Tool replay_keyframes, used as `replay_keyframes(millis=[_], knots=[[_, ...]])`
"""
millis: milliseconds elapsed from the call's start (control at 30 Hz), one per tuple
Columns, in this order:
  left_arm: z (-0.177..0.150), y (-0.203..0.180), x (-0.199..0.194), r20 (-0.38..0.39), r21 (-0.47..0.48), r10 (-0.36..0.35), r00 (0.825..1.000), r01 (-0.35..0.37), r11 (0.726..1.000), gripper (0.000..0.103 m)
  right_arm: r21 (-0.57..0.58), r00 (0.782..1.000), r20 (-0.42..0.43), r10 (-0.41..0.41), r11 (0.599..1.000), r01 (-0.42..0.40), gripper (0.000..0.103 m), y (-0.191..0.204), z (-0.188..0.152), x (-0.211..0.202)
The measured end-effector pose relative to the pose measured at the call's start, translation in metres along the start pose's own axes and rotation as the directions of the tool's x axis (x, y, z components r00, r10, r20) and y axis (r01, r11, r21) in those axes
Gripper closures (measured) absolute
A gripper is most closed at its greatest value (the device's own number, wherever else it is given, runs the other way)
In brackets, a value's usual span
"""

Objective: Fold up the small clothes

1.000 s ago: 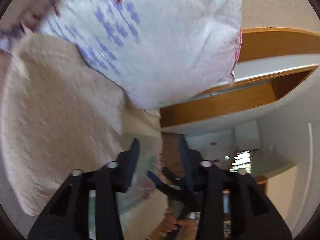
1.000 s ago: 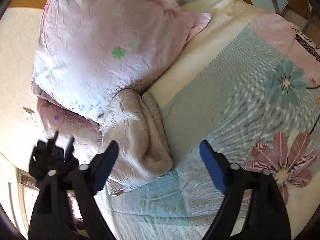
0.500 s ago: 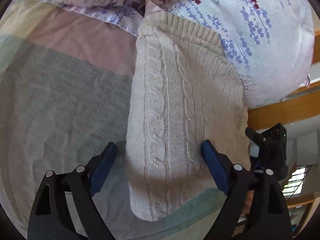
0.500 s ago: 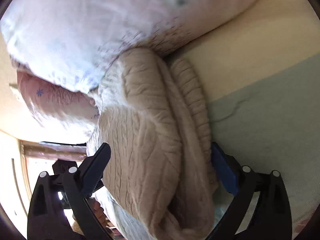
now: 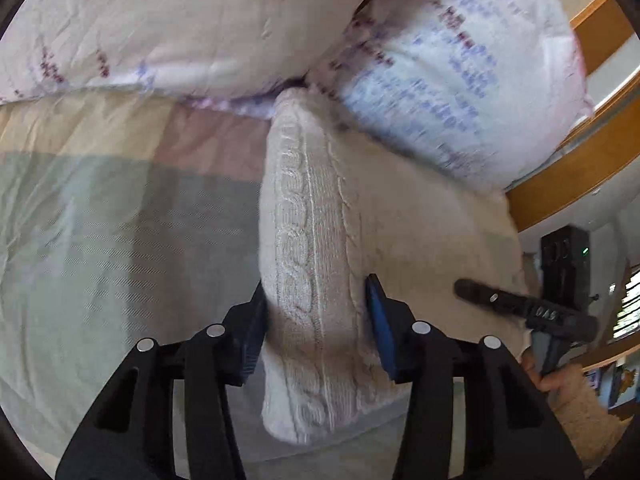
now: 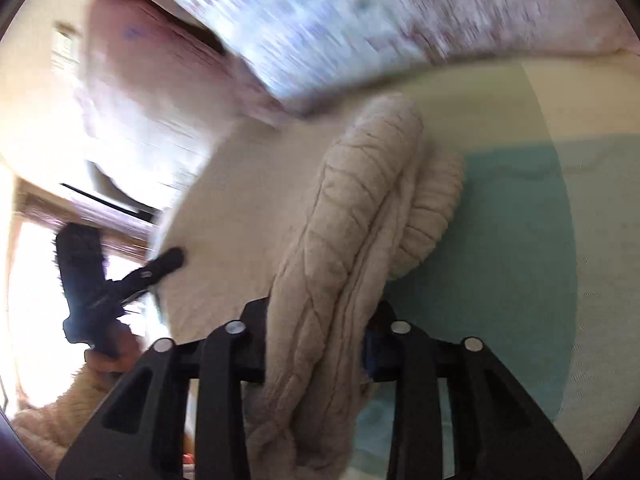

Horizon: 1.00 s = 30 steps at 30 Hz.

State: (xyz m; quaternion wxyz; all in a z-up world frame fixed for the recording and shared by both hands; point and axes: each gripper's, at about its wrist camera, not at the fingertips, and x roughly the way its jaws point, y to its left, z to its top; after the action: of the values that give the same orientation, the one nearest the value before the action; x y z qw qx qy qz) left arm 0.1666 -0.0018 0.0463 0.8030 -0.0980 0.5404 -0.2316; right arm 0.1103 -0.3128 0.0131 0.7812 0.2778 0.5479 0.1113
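Observation:
A cream cable-knit sweater (image 5: 316,248) lies folded in a thick bundle on the bed, its far end against the pillows. My left gripper (image 5: 316,304) is shut on one edge of it, the knit bulging between the blue-padded fingers. My right gripper (image 6: 316,320) is shut on the opposite edge of the same sweater (image 6: 352,216), which shows there as stacked folds. Each gripper shows at the side of the other's view, the right one (image 5: 520,304) and the left one (image 6: 120,276), each held in a hand.
Two floral pillows (image 5: 460,60) press against the sweater's far end. The bedspread (image 5: 100,232) has green and pink patches. A wooden bed frame (image 5: 580,176) runs at the right, with a window (image 5: 628,304) beyond it.
Both grippers have closed on the sweater's edges; half a second ago they stood wide open around it. The views are blurred from movement near the pillows.

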Motion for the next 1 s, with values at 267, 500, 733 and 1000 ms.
replay_keyframes(millis=[267, 500, 733, 1000], knots=[[-0.056, -0.031, -0.049, 0.107, 0.145, 0.175, 0.979, -0.189, 0.971, 0.013, 0.058, 0.889, 0.299, -0.347, 0.936, 0.346, 0.002, 0.02, -0.04, -0.081], [-0.1, -0.025, -0.035, 0.028, 0.128, 0.299, 0.954, -0.3, 0.945, 0.001, -0.011, 0.85, 0.281, -0.445, 0.885, 0.466, 0.002, 0.045, -0.112, -0.074], [-0.116, -0.027, -0.002, -0.06, 0.153, 0.343, 0.937, -0.331, 0.931, 0.001, -0.076, 0.841, 0.142, -0.521, 0.842, 0.534, 0.002, 0.069, -0.141, -0.009], [-0.123, -0.035, 0.004, -0.06, 0.198, 0.421, 0.905, -0.402, 0.894, 0.001, -0.039, 0.807, 0.125, -0.578, 0.81, 0.586, 0.002, 0.07, -0.15, 0.005]])
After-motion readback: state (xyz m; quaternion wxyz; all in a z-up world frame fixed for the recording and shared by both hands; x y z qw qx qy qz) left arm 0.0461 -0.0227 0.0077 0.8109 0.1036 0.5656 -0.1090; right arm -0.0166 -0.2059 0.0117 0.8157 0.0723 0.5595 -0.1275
